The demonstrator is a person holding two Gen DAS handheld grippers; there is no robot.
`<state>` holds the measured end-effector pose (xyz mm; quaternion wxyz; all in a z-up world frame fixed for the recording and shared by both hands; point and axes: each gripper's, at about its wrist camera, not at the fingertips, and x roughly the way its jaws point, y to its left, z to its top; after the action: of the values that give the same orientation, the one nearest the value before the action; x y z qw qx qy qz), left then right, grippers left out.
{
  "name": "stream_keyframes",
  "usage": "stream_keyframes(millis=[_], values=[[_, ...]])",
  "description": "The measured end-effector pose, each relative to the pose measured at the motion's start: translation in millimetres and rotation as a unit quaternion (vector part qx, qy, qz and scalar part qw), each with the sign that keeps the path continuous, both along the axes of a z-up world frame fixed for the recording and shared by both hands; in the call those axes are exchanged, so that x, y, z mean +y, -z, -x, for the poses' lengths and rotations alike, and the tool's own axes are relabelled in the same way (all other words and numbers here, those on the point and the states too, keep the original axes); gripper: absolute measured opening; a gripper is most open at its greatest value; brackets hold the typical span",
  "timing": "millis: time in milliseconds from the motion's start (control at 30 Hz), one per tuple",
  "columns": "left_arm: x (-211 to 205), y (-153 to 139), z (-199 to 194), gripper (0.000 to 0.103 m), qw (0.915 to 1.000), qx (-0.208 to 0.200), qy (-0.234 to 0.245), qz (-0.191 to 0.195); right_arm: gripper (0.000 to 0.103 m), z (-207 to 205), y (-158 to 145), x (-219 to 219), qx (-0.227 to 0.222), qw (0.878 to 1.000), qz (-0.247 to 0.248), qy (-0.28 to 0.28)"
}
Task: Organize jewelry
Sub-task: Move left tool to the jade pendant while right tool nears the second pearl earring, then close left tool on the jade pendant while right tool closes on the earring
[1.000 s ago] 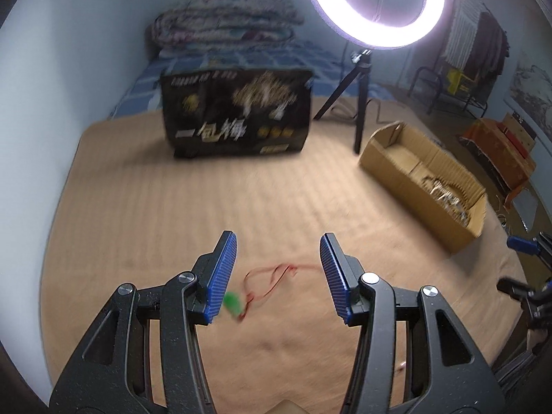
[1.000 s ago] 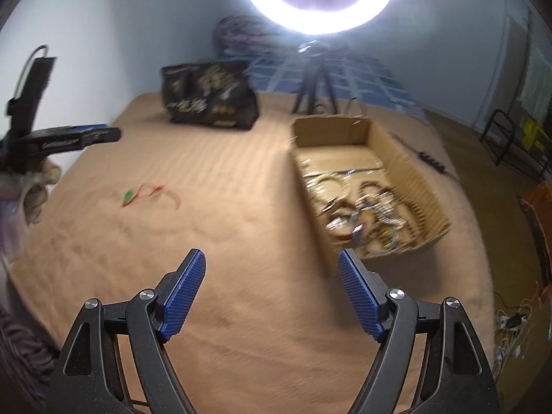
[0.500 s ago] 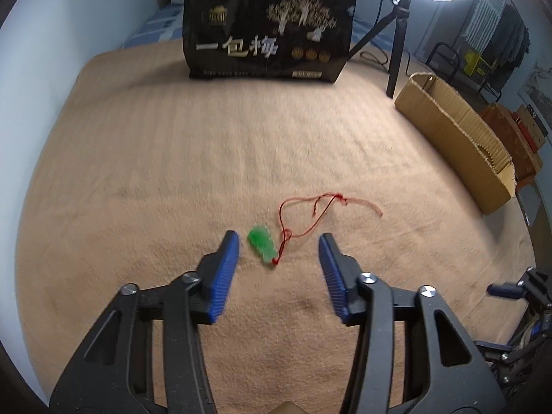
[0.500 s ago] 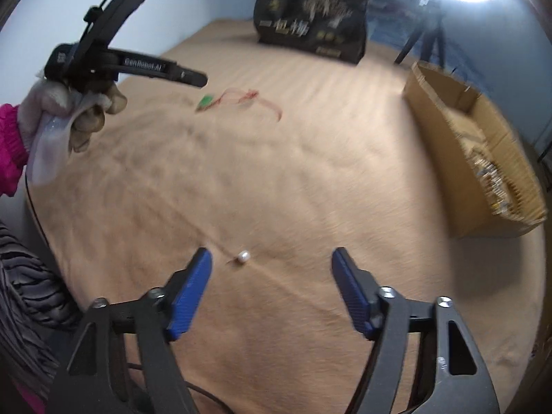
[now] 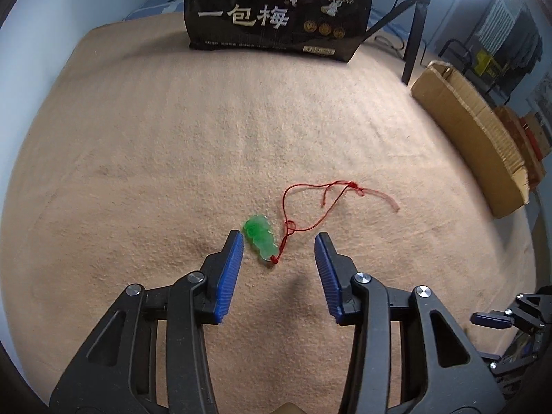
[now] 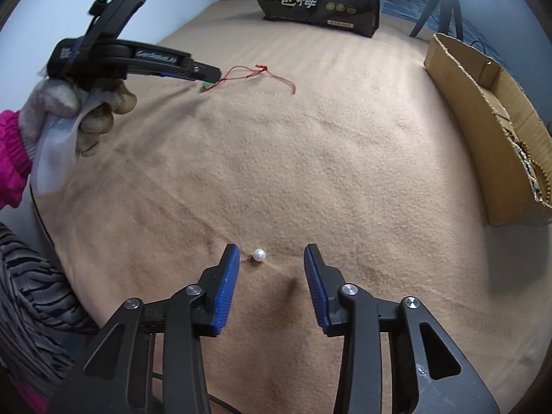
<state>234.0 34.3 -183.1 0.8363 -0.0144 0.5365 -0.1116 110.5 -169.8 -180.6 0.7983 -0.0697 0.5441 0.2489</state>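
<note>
A green jade pendant (image 5: 259, 236) on a red cord (image 5: 317, 203) lies on the tan blanket. My left gripper (image 5: 279, 241) is open, its blue pads either side of the pendant, just above the blanket. The cord also shows in the right wrist view (image 6: 262, 74), with the left gripper (image 6: 207, 74) over its pendant end. A white pearl earring (image 6: 258, 254) lies on the blanket. My right gripper (image 6: 272, 253) is open around it, the pearl near the left pad. A cardboard box (image 6: 483, 110) with beaded jewelry stands at the right.
A black printed bag (image 5: 279, 10) stands at the far side of the blanket. A ring light on a tripod (image 5: 415, 31) stands beside it. The cardboard box (image 5: 472, 131) lies along the right edge. A gloved hand (image 6: 79, 114) holds the left gripper.
Both grippers have moved down and forward. The left one now brackets the green pendant; the right one now brackets the pearl. Both stay open.
</note>
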Motion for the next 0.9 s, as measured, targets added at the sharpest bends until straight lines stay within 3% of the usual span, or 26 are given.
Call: stream_keyframes(millis=[167,300,633,900], values=[[0.4,7.7,-1.9,0.038,0.9999,0.007,-0.003,-0.007,0.032,3.2,2.9,3.5,0.005,1.000,0.000,-0.012],[1.7,13.3,-2.2,0.031,0.9998,0.011,-0.003,-0.014,0.026,4.3,7.5,6.1,0.016,1.000,-0.003,-0.019],[7.2,13.9,-1.6,0.013,0.9998,0.006,-0.006,-0.021,0.020,-1.0,11.1,12.2,0.015,1.000,0.009,-0.023],[5.4,12.2,-0.8,0.012,0.9997,0.000,-0.005,-0.025,0.009,-3.3,13.8,19.1,0.013,0.999,0.016,-0.032]])
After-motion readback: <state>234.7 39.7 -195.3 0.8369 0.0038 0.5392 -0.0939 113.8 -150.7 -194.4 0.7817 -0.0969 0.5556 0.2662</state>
